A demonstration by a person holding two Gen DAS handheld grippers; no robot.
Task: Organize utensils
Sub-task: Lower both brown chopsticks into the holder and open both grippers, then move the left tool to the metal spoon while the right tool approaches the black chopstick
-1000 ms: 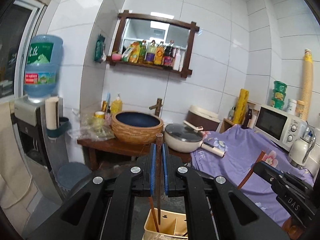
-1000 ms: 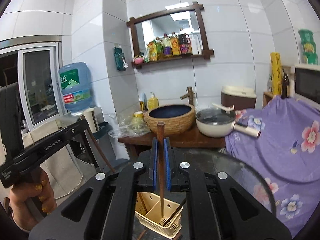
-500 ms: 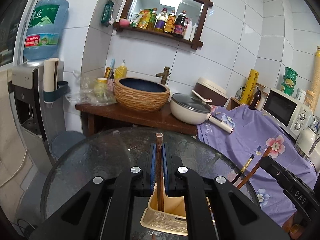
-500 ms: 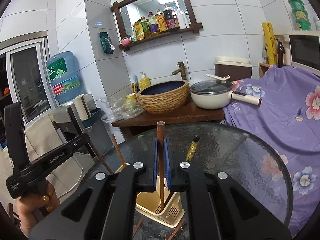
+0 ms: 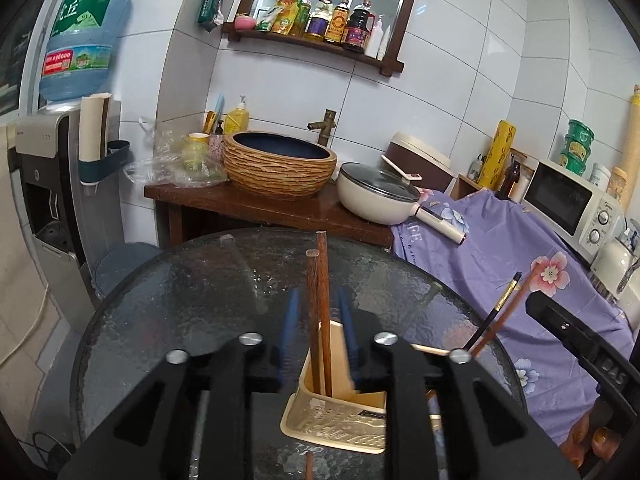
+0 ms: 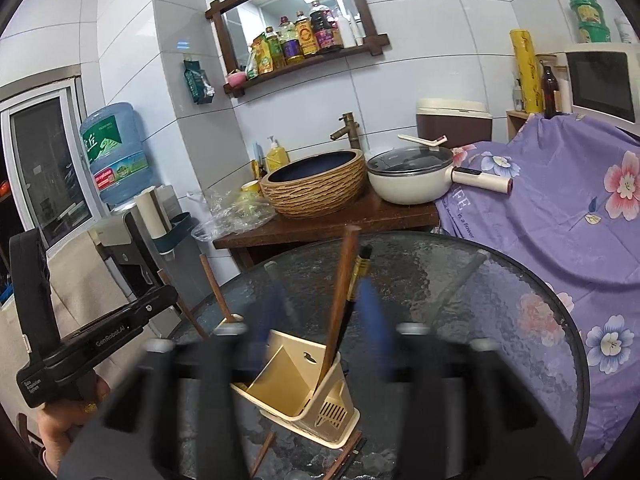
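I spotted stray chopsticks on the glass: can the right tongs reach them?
Probably yes. The right tongs have just been opening, jaws clear of the chopstick between them standing in the holder, and the stray chopsticks lie on bare glass right below, unobstructed.

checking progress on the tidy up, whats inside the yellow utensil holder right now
The holder has wooden chopsticks standing in one compartment, and a brown one with a black one in another. Its walls hide their lower ends.
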